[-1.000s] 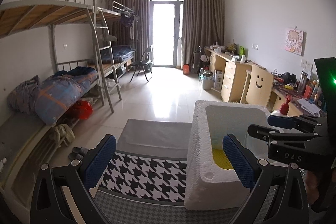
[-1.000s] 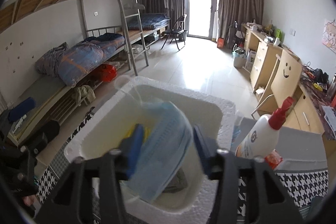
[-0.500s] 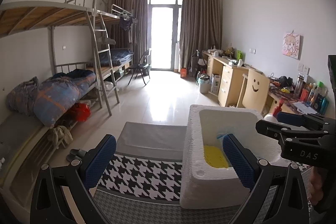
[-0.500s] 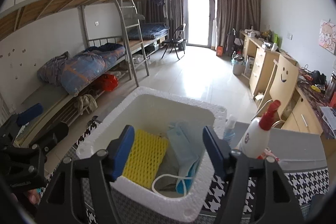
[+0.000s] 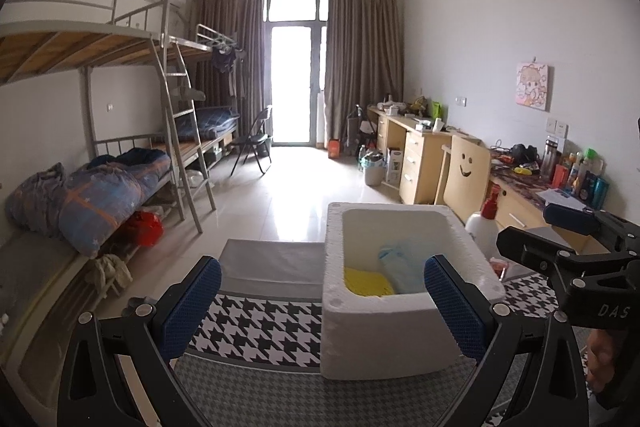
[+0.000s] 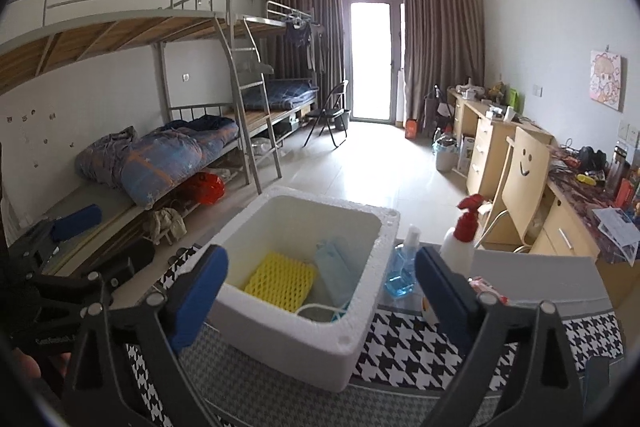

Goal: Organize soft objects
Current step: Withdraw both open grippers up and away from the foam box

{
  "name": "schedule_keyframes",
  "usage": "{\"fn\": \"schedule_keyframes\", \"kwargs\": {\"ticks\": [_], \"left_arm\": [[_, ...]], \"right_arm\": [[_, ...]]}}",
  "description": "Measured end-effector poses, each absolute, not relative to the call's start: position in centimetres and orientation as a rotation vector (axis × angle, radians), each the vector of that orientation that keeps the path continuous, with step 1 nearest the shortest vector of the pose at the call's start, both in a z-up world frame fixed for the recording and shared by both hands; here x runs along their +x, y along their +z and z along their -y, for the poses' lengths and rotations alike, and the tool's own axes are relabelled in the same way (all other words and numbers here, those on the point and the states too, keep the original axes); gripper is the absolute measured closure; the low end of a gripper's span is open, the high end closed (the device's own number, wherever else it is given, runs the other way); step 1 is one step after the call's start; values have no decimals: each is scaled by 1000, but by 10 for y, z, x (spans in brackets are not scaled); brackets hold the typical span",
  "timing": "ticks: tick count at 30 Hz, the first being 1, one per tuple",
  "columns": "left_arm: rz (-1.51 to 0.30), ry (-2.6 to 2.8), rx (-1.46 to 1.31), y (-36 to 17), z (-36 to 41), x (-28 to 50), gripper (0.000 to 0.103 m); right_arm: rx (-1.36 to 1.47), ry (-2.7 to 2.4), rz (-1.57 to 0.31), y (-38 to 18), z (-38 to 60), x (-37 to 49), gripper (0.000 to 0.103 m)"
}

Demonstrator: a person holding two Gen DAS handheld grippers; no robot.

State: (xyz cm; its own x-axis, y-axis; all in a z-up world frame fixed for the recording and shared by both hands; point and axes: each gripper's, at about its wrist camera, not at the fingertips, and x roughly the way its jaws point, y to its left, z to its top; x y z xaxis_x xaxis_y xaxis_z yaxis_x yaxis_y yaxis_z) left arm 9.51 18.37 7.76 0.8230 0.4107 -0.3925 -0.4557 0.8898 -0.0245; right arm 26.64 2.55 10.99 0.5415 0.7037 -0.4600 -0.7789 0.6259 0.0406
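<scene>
A white foam box (image 6: 280, 331) stands on the houndstooth cloth (image 6: 404, 351). Inside lie a yellow foam mesh pad (image 6: 280, 281) and a light blue face mask (image 6: 334, 269). My right gripper (image 6: 320, 295) is open and empty, held back above the box's near edge. My left gripper (image 5: 320, 301) is open and empty, to the left of the box (image 5: 384, 339), where the yellow pad (image 5: 366, 285) and the mask (image 5: 400, 269) show too. The right gripper also appears at the right of the left wrist view (image 5: 568, 239).
A white spray bottle with a red trigger (image 6: 460, 243) and a blue liquid bottle (image 6: 402, 269) stand right of the box. A red packet (image 6: 484, 287) lies near them. Bunk beds (image 6: 160, 155) line the left wall, desks (image 6: 496, 147) the right.
My right gripper opened and let the face mask drop into the box, then pulled back and up. The left gripper also drew back slightly, staying open.
</scene>
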Motion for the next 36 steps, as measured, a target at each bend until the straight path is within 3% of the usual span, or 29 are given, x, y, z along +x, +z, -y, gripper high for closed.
{"fn": "schedule_keyframes", "kwargs": {"ticks": [36], "left_arm": [[-268, 383, -77, 63, -109, 21, 1]], "right_arm": [[-76, 808, -351, 87, 65, 196, 6]]}}
